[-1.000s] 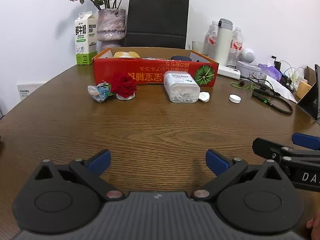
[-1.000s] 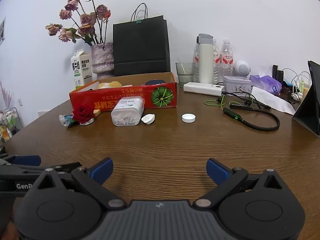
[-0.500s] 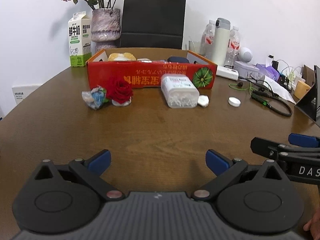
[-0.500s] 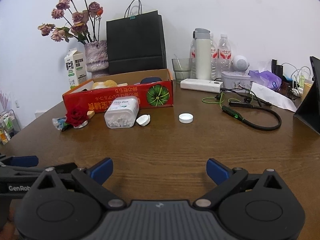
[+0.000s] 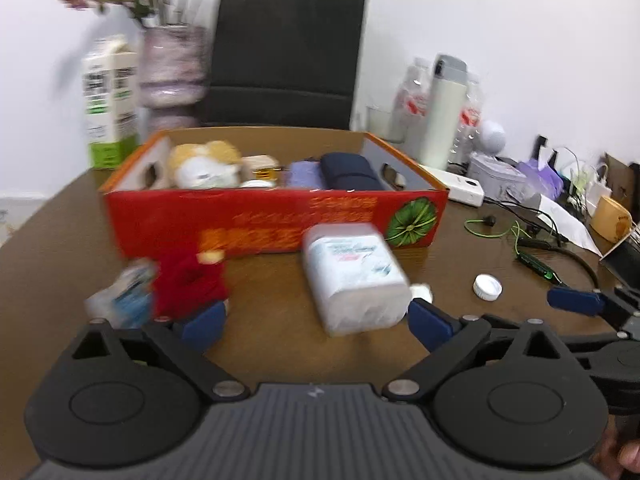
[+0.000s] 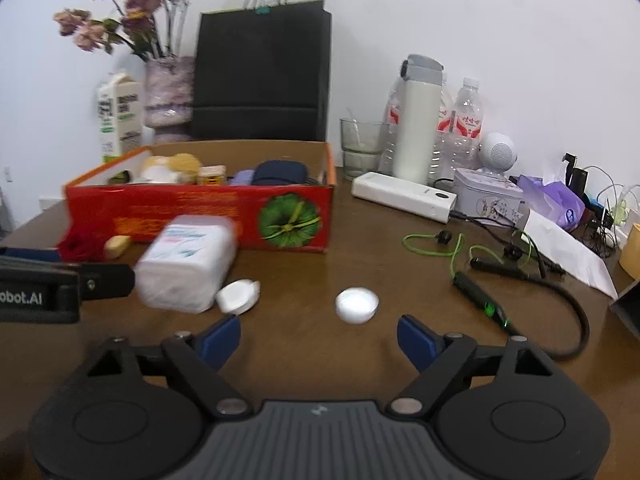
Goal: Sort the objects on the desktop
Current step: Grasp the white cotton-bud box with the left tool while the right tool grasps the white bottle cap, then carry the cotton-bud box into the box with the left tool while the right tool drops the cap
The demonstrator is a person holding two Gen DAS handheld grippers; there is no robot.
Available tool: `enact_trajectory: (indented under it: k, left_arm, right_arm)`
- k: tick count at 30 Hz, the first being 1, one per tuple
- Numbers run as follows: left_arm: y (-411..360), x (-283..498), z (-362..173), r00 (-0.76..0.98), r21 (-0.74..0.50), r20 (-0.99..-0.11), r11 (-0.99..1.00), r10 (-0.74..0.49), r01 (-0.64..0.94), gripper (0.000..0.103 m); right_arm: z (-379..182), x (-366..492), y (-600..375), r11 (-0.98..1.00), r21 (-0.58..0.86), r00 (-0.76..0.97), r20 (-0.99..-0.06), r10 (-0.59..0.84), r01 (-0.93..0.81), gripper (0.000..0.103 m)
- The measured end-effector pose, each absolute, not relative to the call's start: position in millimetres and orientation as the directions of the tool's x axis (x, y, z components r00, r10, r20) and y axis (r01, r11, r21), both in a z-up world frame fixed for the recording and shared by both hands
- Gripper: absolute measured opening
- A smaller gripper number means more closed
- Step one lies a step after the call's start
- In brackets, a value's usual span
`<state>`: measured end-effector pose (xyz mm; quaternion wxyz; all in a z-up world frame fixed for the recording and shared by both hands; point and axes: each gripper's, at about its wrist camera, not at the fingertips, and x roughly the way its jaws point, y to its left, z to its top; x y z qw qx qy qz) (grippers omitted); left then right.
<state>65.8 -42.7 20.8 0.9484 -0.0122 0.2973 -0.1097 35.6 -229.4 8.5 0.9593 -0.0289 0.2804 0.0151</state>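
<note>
Blue pads tip both pairs of my fingers, and both pairs are spread wide with nothing between them. My left gripper (image 5: pixel 316 322) hangs low over the brown wooden bench (image 5: pixel 280 344), its fingers framing a white plastic jar (image 5: pixel 354 276) that lies on its side just ahead; a red rose (image 5: pixel 188 280) and a crumpled blue and white wrapper (image 5: pixel 124 296) sit just beside the left pad. My right gripper (image 6: pixel 319 336) hovers with a white bottle cap (image 6: pixel 357 304) lying ahead between its fingers, and the jar's white lid (image 6: pixel 238 297) lies near the left pad, right by the jar. Behind these stands a red cardboard box (image 5: pixel 276 220) already holding a plush toy (image 5: pixel 204 164) and a dark blue pouch (image 5: pixel 348 172). Further back stand a milk carton (image 6: pixel 120 120), a vase of dried flowers (image 6: pixel 168 88), a black paper bag (image 6: pixel 262 68) and water bottles (image 6: pixel 460 120).
</note>
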Motion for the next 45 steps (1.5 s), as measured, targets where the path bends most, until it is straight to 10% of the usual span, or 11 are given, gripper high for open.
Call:
enact_trajectory:
  k: [8, 12, 45]
  left_arm:
    - [-71.7, 126.7, 9.9, 0.765, -0.132, -0.61, 0.979, -0.206, 0.158, 0.099]
    - [-76.6, 140.7, 5.5, 0.763, -0.126, -0.622, 0.984, -0.175, 0.123, 0.075]
    - [-25.7, -103.8, 44.3, 0.83, -0.107, -0.497, 0.966, -0.255, 0.233, 0.069]
  right_arm:
    - [-5.0, 81.4, -247.6, 1.0, -0.022, 0.803, -0.596, -0.01, -0.003, 0.046]
    - [-11.9, 87.8, -248.0, 1.0, -0.012, 0.796, -0.605, 0.004, -0.014, 0.027]
    - [38.8, -113.1, -190.4, 0.98, 0.008, 0.865, -0.468, 0.179, -0.198, 0.027]
